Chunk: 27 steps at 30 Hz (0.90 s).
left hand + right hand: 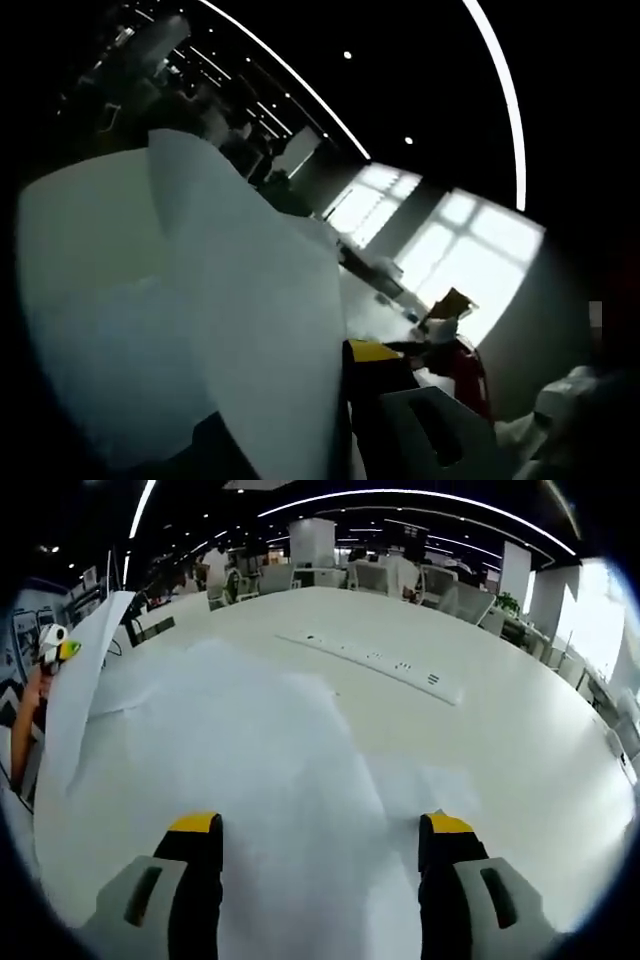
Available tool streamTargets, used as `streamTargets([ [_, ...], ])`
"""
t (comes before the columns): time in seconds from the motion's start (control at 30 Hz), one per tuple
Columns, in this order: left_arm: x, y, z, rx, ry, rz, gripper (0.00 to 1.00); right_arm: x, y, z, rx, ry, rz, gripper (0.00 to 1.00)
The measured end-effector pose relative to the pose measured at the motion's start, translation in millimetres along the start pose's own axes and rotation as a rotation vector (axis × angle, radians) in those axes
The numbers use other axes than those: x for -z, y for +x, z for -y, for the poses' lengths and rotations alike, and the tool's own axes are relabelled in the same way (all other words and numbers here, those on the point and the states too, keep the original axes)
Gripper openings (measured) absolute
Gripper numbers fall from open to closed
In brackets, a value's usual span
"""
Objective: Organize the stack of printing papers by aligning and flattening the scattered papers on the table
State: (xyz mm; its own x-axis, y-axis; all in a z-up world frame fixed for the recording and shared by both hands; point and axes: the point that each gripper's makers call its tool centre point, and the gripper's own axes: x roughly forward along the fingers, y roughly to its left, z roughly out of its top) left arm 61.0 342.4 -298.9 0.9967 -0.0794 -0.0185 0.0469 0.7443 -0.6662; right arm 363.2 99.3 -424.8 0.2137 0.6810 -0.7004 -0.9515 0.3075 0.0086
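Note:
White printing papers point(270, 770) lie spread and rumpled over the white table point(520, 750). My right gripper point(320, 830) hovers low over them, open, its yellow-tipped jaws wide apart with nothing between them. At the left edge of the right gripper view one sheet point(80, 690) is lifted and curls upward, with my left gripper point(54, 645) at its top. In the left gripper view that raised paper point(240, 300) bends across the picture. It hides one jaw of my left gripper point(330, 358), while the other yellow fingertip point(372, 351) presses against the sheet's edge.
A long white strip with small sockets point(375, 662) lies across the table beyond the papers. Office chairs point(440, 585) line the far edge. The left gripper view points upward toward bright windows point(460, 250) and ceiling light strips, with a red object point(470, 372) nearby.

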Motion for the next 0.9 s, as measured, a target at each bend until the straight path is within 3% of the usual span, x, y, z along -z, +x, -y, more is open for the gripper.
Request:
streamTargets([
  [0.6, -0.7, -2, -1.3, 0.000, -0.002, -0.002, 0.06, 0.0, -2, -5, -0.011, -0.011, 0.028, 0.75],
  [0.9, 0.4, 0, 0.4, 0.001, 0.000, 0.000, 0.06, -3.3, 0, -11, -0.048, -0.036, 0.041, 0.66],
])
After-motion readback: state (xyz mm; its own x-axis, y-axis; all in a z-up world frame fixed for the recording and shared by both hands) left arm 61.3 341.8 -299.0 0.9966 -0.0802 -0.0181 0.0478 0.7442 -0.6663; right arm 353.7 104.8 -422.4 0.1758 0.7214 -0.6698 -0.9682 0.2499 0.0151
